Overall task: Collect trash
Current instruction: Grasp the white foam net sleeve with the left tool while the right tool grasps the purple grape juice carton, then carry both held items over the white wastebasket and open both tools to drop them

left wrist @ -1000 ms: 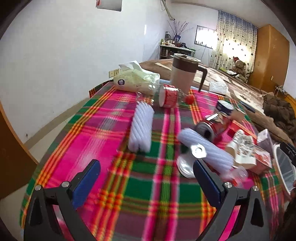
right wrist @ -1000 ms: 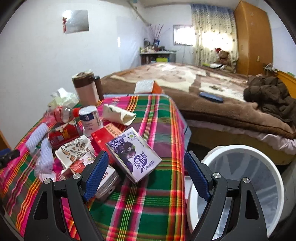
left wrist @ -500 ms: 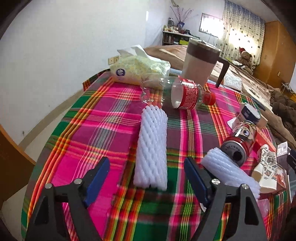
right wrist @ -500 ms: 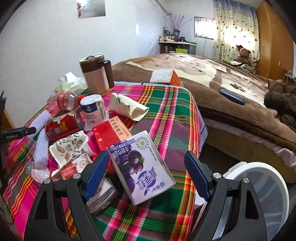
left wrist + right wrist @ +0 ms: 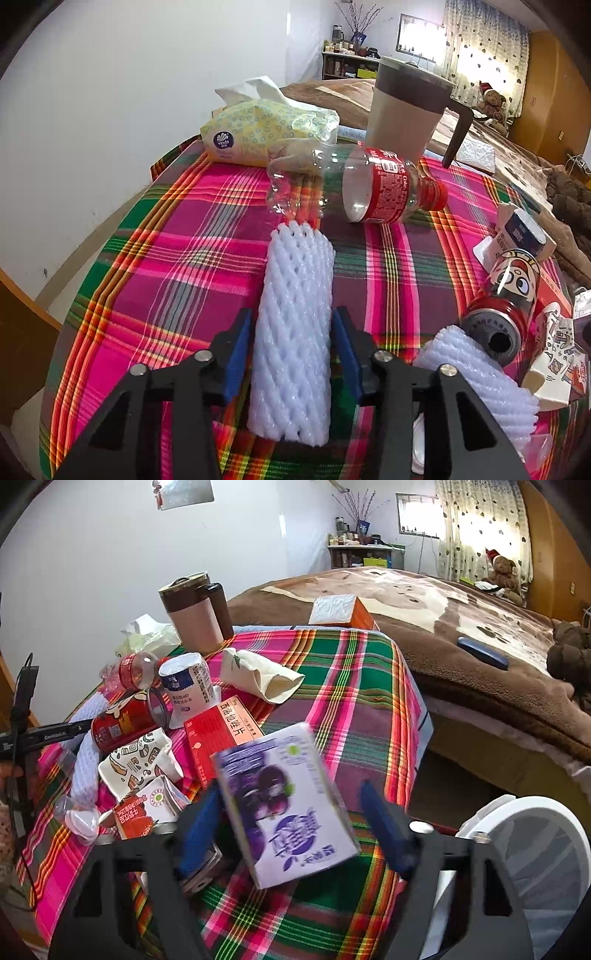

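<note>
Left hand-held gripper (image 5: 292,356) straddles the white foam net sleeve (image 5: 293,325) lying on the plaid-covered counter (image 5: 177,258), its blue pads just beside the sleeve's sides, though I cannot tell whether they press it. Right hand-held gripper (image 5: 291,830) is spread around the tilted, blurred purple drink carton (image 5: 284,805) at the counter's edge, with the white trash bin (image 5: 532,853) below to the right.

- Bare cloth (image 5: 177,266) lies open left of the foam sleeve (image 5: 295,332); bottle (image 5: 354,192) blocks beyond it.
- Can (image 5: 506,306) (mouth toward camera) and a second sleeve (image 5: 476,384) crowd the right.
- Green cloth (image 5: 354,686) right of the carton (image 5: 284,808) is open toward the bin (image 5: 532,853).
</note>
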`<act>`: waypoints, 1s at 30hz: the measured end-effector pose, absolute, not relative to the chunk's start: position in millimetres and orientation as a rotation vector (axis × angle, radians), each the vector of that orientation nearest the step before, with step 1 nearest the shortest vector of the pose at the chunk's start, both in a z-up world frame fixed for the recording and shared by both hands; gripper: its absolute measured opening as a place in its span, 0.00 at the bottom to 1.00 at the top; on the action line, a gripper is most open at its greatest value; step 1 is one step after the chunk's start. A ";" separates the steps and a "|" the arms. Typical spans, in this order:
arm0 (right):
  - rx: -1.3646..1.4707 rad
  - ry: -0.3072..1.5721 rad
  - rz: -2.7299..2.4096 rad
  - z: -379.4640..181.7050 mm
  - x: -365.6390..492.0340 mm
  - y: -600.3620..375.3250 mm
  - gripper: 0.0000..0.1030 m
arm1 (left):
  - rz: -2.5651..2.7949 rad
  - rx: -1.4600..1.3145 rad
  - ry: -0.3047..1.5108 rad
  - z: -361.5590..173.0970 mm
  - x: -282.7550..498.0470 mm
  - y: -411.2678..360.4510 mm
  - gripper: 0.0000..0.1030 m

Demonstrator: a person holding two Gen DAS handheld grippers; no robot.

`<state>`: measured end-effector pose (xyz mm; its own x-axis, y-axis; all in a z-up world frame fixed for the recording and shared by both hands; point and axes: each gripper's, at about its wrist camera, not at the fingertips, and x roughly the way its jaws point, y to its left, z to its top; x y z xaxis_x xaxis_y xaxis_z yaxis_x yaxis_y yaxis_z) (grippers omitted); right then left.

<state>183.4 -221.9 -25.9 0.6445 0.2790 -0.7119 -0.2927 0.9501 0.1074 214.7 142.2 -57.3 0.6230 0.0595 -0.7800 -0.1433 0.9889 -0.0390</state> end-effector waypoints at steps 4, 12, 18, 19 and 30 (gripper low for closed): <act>0.006 0.814 0.329 -27.3 183.8 -224.1 0.61 | 0.107 -0.103 0.885 -56.7 215.2 141.8 0.31; 0.028 0.795 0.299 -25.1 179.0 -227.0 0.60 | 0.100 -0.126 0.861 -53.4 210.0 142.4 0.27; 0.051 0.767 0.288 -19.9 175.3 -228.6 0.60 | 0.064 -0.128 0.827 -38.9 197.3 133.6 0.27; 0.056 0.764 0.288 -18.7 174.6 -229.4 0.60 | 0.059 -0.125 0.820 -36.3 195.0 130.8 0.27; 0.109 0.699 0.261 6.0 154.8 -249.6 0.60 | -0.059 -0.102 0.731 6.9 172.4 88.0 0.27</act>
